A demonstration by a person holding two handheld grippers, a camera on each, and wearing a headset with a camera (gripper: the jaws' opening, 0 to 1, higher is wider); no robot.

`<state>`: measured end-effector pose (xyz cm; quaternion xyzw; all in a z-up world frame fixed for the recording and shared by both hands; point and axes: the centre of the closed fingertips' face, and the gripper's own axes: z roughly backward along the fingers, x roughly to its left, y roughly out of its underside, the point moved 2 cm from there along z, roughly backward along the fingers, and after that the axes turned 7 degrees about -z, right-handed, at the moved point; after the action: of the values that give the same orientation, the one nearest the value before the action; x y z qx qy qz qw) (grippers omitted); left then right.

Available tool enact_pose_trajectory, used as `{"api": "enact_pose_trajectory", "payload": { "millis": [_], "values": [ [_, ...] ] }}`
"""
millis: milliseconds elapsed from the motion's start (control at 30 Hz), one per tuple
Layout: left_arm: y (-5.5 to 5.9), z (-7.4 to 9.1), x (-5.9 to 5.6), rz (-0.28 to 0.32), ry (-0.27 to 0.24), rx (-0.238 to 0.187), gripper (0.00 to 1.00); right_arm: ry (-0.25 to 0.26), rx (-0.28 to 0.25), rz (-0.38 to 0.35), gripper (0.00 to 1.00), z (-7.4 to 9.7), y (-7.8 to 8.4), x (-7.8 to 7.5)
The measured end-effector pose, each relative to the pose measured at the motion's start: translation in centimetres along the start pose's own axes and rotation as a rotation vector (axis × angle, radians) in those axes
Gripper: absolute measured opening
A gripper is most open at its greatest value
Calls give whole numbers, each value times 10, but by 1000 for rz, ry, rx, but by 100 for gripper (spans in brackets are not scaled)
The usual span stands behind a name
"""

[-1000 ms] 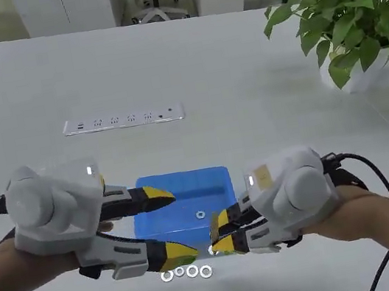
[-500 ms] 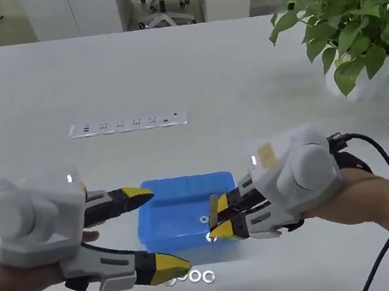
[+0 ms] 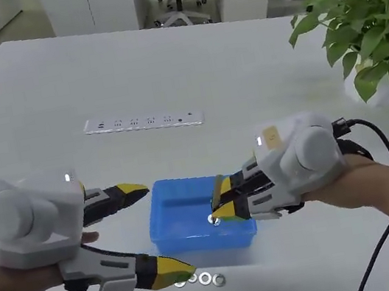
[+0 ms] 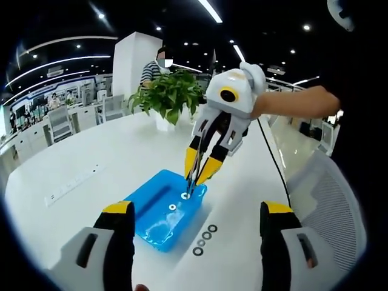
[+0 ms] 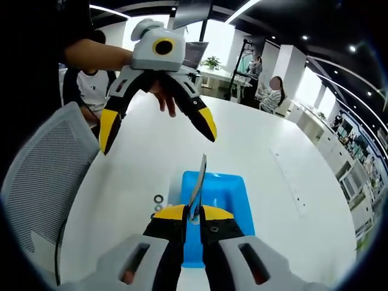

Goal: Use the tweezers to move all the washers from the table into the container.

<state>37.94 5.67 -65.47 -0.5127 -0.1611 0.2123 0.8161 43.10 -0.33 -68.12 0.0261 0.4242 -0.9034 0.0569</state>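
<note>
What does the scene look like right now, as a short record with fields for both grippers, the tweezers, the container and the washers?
left gripper: open, empty, beside the container
right gripper: shut on the tweezers
tweezers: tips point down into the container, at a washer; gripped or lying, cannot tell
container: blue tray on the white table, one loose washer inside
row of washers: at least three on the table by the container's near wall

Left tongs (image 3: 164, 230) wide apart, right tongs (image 3: 223, 202) tight on tweezers (image 5: 198, 177).
</note>
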Motion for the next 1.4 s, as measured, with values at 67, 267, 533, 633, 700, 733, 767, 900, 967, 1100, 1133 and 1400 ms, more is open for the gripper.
{"api": "enact_pose_trajectory", "payload": {
  "millis": [67, 267, 533, 633, 700, 733, 767, 900, 967, 1100, 1133, 1400],
  "values": [
    [1, 1, 1, 4, -5, 1, 92, -4, 2, 6, 9, -3, 0, -3],
    [3, 5, 5, 21, -32, -7, 98, -14, 4, 21, 9, -14, 3, -11],
    [5, 6, 9, 31, -42, -6, 99, -14, 10, 26, 9, -26, 12, -22],
    [5, 5, 10, 33, -41, -6, 99, -18, 17, 23, 9, -31, 16, -25],
    [5, 4, 13, 23, -52, -6, 98, -20, 18, 19, 9, -34, 18, -26],
    [5, 4, 14, 23, -54, -6, 98, -20, 18, 17, 9, -35, 19, -27],
    [6, 2, 16, 27, -55, -8, 97, -21, 19, 14, 9, -36, 20, -27],
    [6, -2, 19, 26, -44, -9, 90, -33, 27, 5, 9, -43, 28, -27],
    [9, -5, 20, 30, -34, 1, 85, -40, 32, 1, 9, -45, 31, -27],
    [12, -11, 21, 18, -24, 14, 81, -51, 37, -6, 9, -49, 35, -25],
    [13, -13, 23, 11, -25, 18, 78, -54, 38, -8, 9, -49, 36, -25],
    [12, -28, 33, -20, -30, 47, 58, -64, 43, -20, 10, -54, 44, -24]
  ]
}}
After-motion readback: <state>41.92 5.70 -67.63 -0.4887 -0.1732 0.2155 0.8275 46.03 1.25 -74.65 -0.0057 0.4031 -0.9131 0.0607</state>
